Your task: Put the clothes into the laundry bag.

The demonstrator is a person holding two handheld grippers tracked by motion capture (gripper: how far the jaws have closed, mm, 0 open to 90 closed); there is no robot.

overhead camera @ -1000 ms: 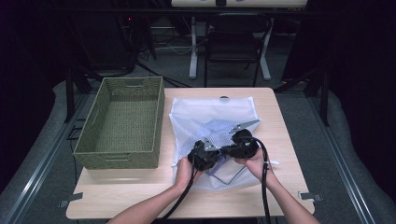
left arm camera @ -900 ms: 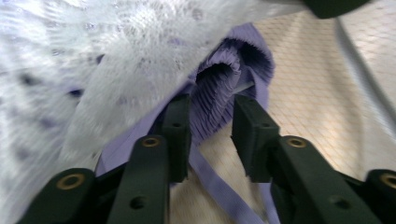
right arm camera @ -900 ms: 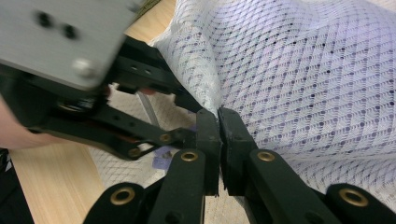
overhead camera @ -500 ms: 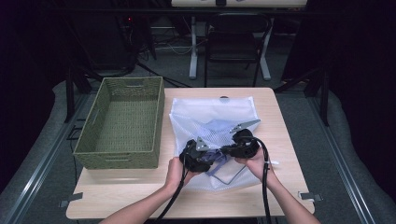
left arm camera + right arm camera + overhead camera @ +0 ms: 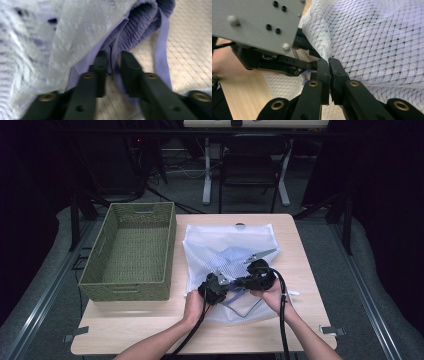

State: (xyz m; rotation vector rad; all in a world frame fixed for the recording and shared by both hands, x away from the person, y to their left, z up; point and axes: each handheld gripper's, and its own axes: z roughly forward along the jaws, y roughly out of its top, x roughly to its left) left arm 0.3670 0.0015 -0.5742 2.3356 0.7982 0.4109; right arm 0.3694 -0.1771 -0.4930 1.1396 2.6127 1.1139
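On the worktop beside an empty basket, the right tool pinches the mesh bag edge up while the left tool, jaws slightly apart, reaches the purple garment inside, which by my judgement remains to be pulled out.

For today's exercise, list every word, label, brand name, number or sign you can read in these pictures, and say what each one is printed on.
No readable text in any view.
The white mesh bag, the purple garment inside it and the green woven basket carry no print or label that can be made out.
The grey plate on the left gripper has holes and studs, no markings.
The right gripper has bare black jaws.
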